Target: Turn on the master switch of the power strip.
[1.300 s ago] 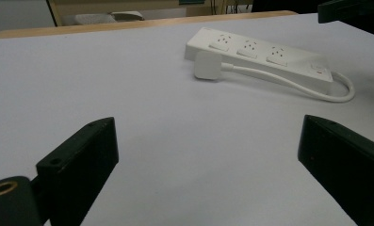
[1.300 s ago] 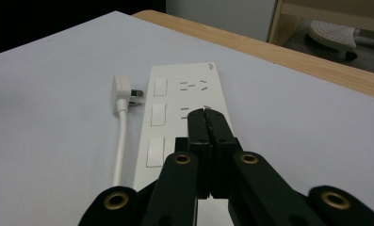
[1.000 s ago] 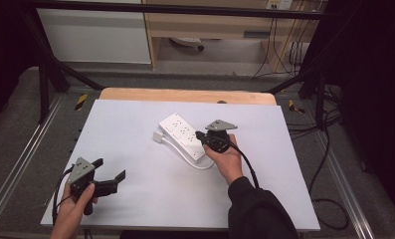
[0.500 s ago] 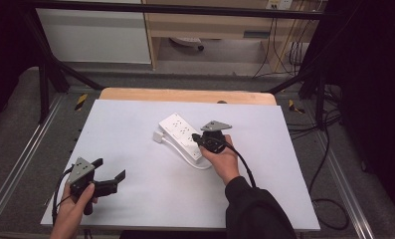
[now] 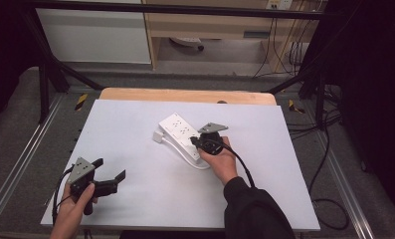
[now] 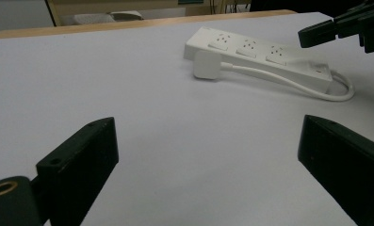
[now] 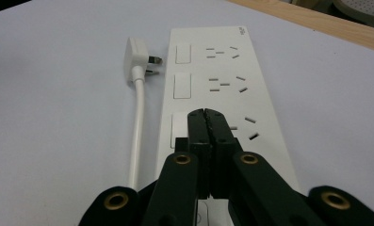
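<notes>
A white power strip (image 5: 177, 129) lies slantwise at the table's middle, its three switches and sockets (image 7: 264, 94) facing up. Its white plug (image 7: 135, 59) lies unplugged beside the far end, and the cable (image 7: 137, 127) runs along the strip's side and loops back at the near end. My right gripper (image 7: 207, 115) is shut with nothing between the jaws; its tips are over the nearest switch, and I cannot tell whether they touch it. My left gripper (image 5: 110, 168) is open near the table's front left, well away from the strip (image 6: 264, 56), with its jaws wide apart.
The white tabletop (image 5: 135, 114) has a wooden strip (image 5: 185, 94) along its far edge. Metal frame rails (image 5: 16, 169) run along both sides. Cables (image 5: 329, 164) trail on the floor to the right. A white cabinet (image 5: 95, 35) stands beyond the table.
My right gripper has crept slightly left and toward me over the near end of the power strip. The left gripper has barely moved.
</notes>
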A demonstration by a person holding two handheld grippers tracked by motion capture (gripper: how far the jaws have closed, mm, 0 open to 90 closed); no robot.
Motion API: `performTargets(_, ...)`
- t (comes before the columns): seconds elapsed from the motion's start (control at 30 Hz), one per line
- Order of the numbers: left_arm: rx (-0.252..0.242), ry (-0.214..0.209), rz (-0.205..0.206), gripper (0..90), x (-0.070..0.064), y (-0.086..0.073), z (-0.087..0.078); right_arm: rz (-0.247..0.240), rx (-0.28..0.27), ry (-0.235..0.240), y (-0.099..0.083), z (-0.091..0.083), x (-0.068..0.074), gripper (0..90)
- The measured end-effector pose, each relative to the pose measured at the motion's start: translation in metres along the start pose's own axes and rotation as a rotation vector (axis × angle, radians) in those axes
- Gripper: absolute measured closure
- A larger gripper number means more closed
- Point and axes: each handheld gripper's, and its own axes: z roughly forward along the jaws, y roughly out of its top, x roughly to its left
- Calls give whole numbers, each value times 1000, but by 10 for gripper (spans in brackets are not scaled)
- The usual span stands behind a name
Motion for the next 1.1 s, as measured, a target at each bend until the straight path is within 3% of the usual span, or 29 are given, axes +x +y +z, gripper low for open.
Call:
performTargets(0.63, -3, 0, 1, 57, 0, 0, -1, -4, 3, 9, 1, 10, 7, 900)
performTargets(1.1, -3, 0, 0, 56, 0, 0, -1, -9, 92, -11, -5, 2, 7, 900)
